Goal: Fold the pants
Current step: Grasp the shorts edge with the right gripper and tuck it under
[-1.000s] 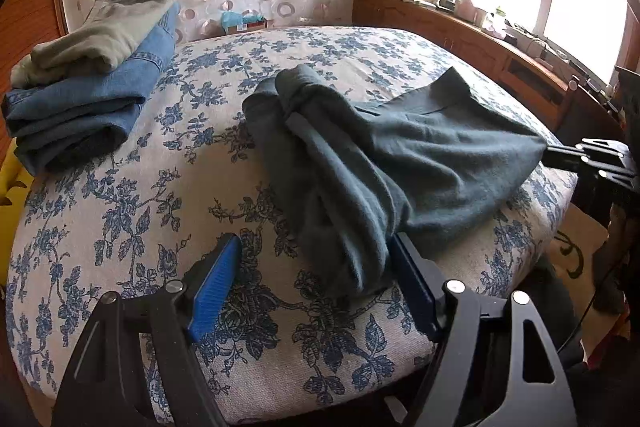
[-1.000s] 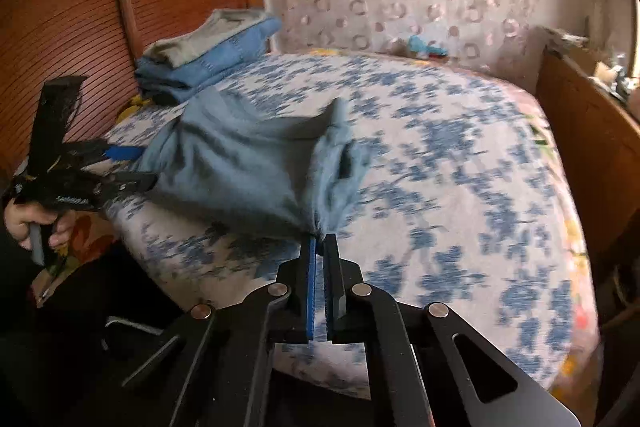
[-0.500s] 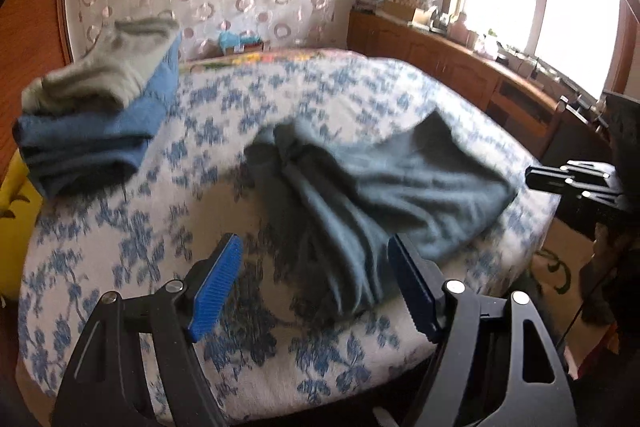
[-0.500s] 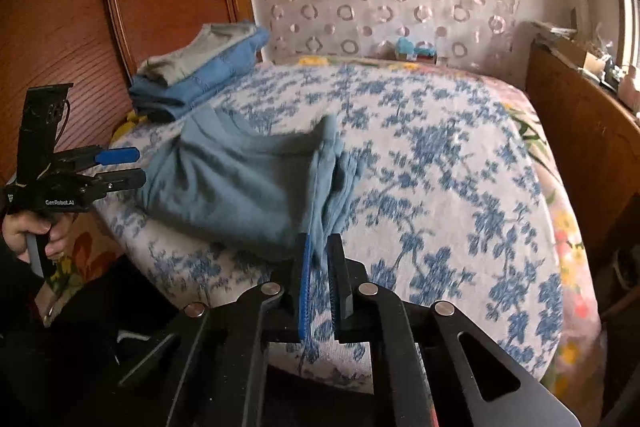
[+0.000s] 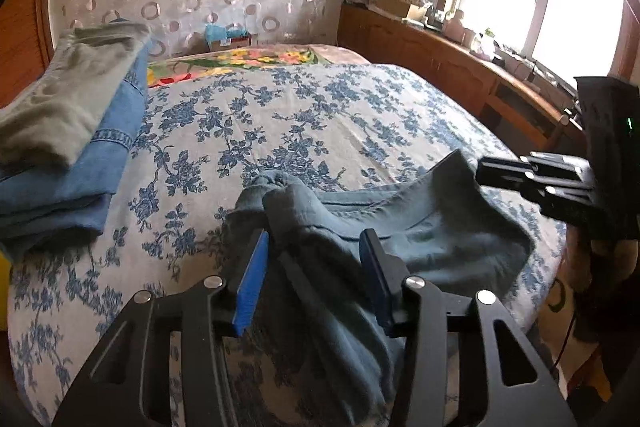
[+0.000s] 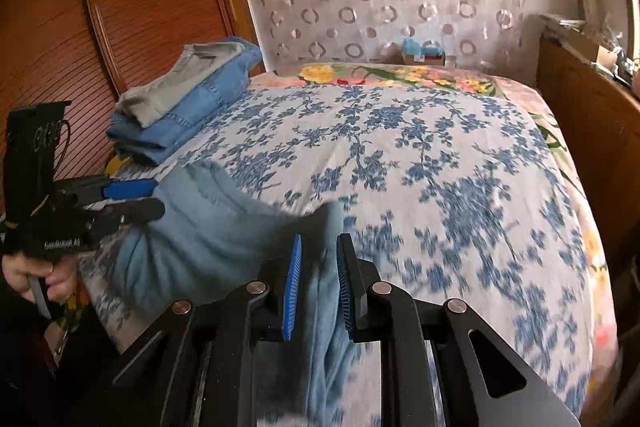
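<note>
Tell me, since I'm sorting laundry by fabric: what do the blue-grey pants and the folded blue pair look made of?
Blue-grey pants: soft, matte, limp cloth, possibly cotton or linen. Folded blue pair: likely denim, with visible stitched seams.

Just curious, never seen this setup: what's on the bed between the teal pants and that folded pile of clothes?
Nothing but bare floral bedspread between the teal pants and the folded pile, in both wrist views.

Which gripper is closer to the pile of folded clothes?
Left. The left gripper, closing around the teal pants, sits on the side of the folded clothes. The right gripper is at the pants' far end.
</note>
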Tool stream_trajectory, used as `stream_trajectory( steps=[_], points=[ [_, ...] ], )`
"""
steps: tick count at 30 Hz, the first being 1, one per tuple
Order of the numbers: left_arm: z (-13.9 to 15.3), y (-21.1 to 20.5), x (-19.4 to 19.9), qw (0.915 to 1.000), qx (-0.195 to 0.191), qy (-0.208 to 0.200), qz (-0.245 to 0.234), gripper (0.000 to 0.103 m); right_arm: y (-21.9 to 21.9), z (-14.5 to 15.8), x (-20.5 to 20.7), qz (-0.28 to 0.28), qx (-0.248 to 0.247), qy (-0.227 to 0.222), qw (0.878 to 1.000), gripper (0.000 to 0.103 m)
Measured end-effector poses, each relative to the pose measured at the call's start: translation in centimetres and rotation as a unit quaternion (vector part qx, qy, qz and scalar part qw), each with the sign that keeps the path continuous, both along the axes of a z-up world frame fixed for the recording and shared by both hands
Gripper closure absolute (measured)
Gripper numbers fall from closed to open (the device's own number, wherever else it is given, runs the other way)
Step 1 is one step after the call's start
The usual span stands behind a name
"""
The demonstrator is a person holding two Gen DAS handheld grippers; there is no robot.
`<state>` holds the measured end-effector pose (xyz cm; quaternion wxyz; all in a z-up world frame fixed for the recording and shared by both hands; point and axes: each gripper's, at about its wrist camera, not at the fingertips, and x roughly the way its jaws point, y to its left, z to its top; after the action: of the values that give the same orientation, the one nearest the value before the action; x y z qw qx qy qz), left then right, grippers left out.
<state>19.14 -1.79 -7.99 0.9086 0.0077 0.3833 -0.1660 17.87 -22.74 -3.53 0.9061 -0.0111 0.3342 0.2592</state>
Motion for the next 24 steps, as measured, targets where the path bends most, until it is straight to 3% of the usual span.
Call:
stream_trajectory(
  steps=[4, 6, 8, 9, 14, 19, 22, 24],
  points=[
    [-0.5, 0.2, 0.8, 1.0000, 0.005, 0.002, -0.005, 0.057, 1.0, -0.7, 2.5, -0.004, -0.025, 0.010, 1.000, 0.084],
    [-0.7, 0.3, 1.1, 0.9999, 0.002, 0.005, -0.009, 0.076, 1.4, -1.1, 3.5, -0.003, -0.032, 0.024, 0.999, 0.084],
    [-0.6, 0.4, 1.3, 1.0000, 0.002, 0.001, -0.004, 0.082, 1.9, -1.3, 3.7, 0.011, -0.043, 0.020, 0.999, 0.085],
    [-0.4, 0.4, 1.2, 1.0000, -0.004, -0.005, -0.007, 0.083, 1.9, -1.3, 3.6, 0.015, -0.042, 0.013, 0.999, 0.092],
    [0.1, 0.1, 1.8, 0.9998, -0.012, -0.009, -0.010, 0.083, 1.4, -0.8, 3.5, -0.002, -0.028, 0.001, 1.000, 0.092],
    [-0.3, 0.3, 2.6, 0.9999, -0.004, 0.002, -0.010, 0.082, 1.2, -1.2, 3.8, 0.001, -0.022, 0.017, 1.000, 0.092],
    [-0.1, 0.7, 2.6, 0.9999, -0.008, 0.012, -0.003, 0.075, 1.1, -1.3, 4.1, 0.004, -0.015, 0.030, 0.999, 0.092],
    [0.3, 0.8, 2.4, 0.9999, -0.008, 0.008, 0.001, 0.058, 0.9, -1.1, 4.2, 0.004, -0.008, 0.035, 0.999, 0.091]
  ],
)
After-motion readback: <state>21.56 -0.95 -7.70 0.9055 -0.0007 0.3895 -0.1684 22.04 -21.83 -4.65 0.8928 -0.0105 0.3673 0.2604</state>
